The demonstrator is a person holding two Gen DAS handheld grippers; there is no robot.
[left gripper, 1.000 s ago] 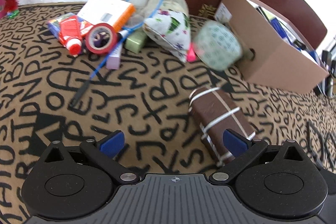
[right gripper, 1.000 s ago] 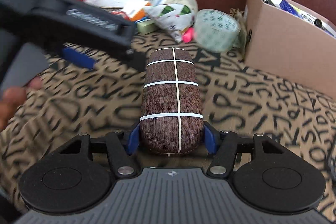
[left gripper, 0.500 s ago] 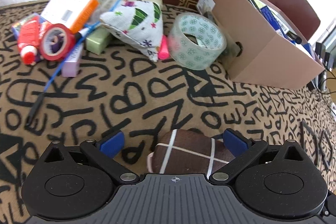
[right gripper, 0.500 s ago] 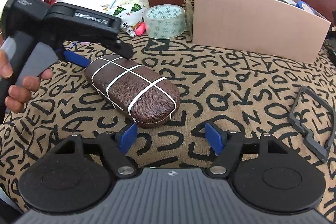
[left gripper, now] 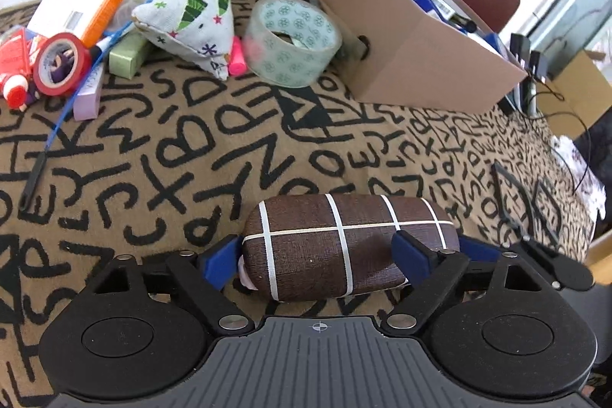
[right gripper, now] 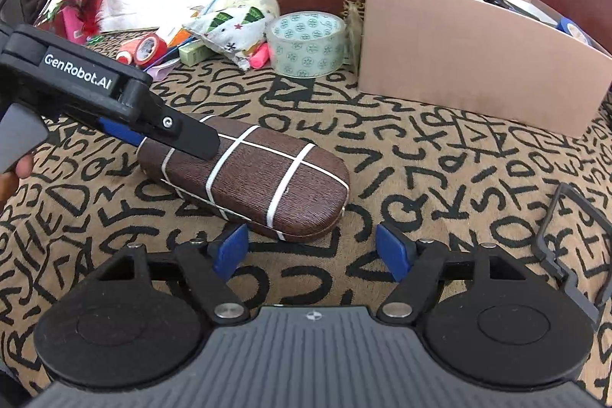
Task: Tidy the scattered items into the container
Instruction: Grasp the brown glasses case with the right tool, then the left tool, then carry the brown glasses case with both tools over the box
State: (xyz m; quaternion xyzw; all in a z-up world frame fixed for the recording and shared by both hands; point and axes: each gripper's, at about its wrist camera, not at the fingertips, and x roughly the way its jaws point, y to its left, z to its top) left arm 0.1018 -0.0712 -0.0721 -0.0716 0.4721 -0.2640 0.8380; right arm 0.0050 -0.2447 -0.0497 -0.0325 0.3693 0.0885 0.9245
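Left claw (left gripper: 319,260), wide and just closing, straddles the case (left gripper: 344,243) lengthwise. Right claw (right gripper: 311,251) stands wide, empty. Finish closing before lifting toward the box (left gripper: 413,48) ahead.

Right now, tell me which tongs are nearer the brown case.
Left. The left tongs straddle the brown case, closing around one end. The right tongs stand open, just short of its other end, touching nothing.

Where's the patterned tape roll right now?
In the left wrist view the patterned tape roll lies upper centre on the lettered cloth, between the white fabric pouch on its left and the cardboard box on its right.
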